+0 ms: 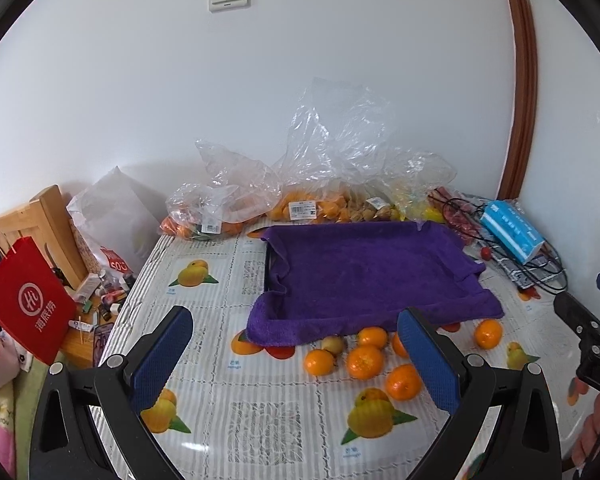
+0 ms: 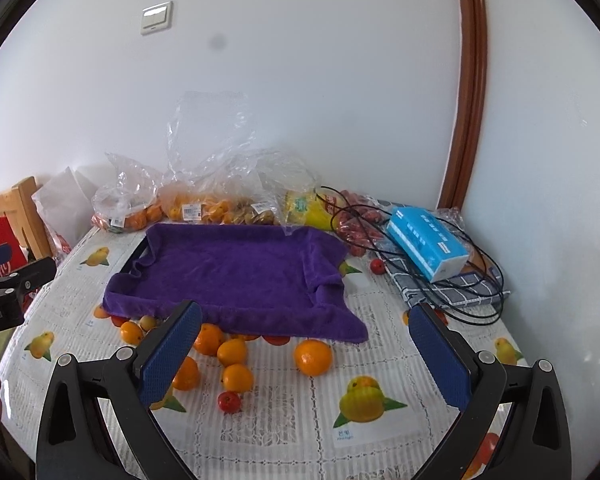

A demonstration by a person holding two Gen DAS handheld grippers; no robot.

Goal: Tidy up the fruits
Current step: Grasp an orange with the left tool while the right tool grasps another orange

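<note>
Several loose oranges (image 1: 365, 361) lie on the fruit-print tablecloth in front of a tray lined with a purple towel (image 1: 364, 272). In the right wrist view the oranges (image 2: 313, 357) and a small red fruit (image 2: 229, 401) lie before the same purple towel (image 2: 236, 272). My left gripper (image 1: 296, 360) is open and empty, hovering above the cloth, left of the oranges. My right gripper (image 2: 306, 356) is open and empty, above the oranges. Each gripper's body shows at the edge of the other's view.
Clear plastic bags of fruit (image 1: 300, 204) line the wall behind the tray. A blue tissue box (image 2: 428, 242), black cables (image 2: 440, 300) and a checked cloth sit at the right. A red paper bag (image 1: 28, 300) and a wooden chair (image 1: 52, 224) stand left of the table.
</note>
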